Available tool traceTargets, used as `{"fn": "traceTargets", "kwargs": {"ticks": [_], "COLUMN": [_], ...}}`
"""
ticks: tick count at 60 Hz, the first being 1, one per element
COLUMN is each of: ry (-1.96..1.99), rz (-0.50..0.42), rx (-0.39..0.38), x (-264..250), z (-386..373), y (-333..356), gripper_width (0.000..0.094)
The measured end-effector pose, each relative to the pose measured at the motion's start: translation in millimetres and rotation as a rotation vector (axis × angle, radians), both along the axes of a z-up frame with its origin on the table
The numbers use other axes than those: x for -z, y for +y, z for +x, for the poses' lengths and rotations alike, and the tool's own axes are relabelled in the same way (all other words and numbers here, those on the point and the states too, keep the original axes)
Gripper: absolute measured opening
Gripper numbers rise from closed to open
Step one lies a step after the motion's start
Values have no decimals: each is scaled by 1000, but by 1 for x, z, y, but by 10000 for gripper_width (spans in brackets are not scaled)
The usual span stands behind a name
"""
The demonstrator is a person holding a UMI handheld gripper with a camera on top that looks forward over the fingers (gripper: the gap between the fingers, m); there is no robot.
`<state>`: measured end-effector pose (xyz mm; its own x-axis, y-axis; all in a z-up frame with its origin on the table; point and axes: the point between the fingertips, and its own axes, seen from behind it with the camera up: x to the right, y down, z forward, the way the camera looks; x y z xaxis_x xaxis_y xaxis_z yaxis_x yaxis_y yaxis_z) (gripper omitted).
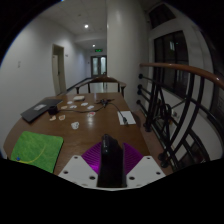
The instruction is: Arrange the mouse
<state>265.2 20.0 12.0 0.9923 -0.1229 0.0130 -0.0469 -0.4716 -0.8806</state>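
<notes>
1. Gripper view: the gripper (111, 160) is hovering over the near end of a long brown wooden table (85, 128), its two white fingers carrying purple pads (95, 156) on their inner faces.
2. A dark, narrow object (110, 161) is sitting between the pads; by the task it would be the mouse, but it is showing only as a blackish upright block with a lighter top edge, so its shape and buttons cannot be made out.
3. The fingers are standing only partly apart, close about that dark object; whether both pads are actually pressing on it cannot be told.
4. A green mat (36, 149) is lying at the table's near left corner, just beside the left finger.
5. A white sheet of paper (126, 118) with a dark pen-like item on it is lying near the table's right edge, beyond the fingers.
6. A dark flat device (36, 112), perhaps a laptop or tablet, is resting along the left edge, well apart from the gripper.
7. Several small pale items (77, 101) are scattered toward the far end of the table.
8. A dark metal railing (172, 105) is curving along the right side of the table, and a corridor with a door (99, 66) is opening beyond the far end.
</notes>
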Motion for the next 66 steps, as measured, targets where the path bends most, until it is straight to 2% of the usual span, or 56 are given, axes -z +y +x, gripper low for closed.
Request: {"fn": "traceTargets", "kwargs": {"ticks": [4, 10, 15, 22, 26, 30, 34, 37, 44, 46, 51, 55, 60, 66], "ry": [2, 5, -4, -104, -110, -96, -99, -127, -102, -88, -67, -59, -74, -60], "rz": [35, 31, 89, 249, 311, 338, 332, 307, 143, 105, 25, -7, 6, -39], "rx": [31, 99, 129, 86, 46, -7, -70, -107, -164, -164, -130, -109, -106, -116], "x": [-4, -11, -53, -158, -205, -223, -209, -180, -90, -60, -24, -7, -6, -3], "z": [6, 20, 13, -40, -89, -142, -195, -226, -283, -289, -286, -284, -281, -281], "y": [-2, -13, -22, -29, -28, -24, -15, -9, -3, -4, -5, -8, -6, -8], "gripper_width": [226, 206, 205, 205, 204, 204, 204, 203, 203, 204, 205, 207, 207, 356]}}
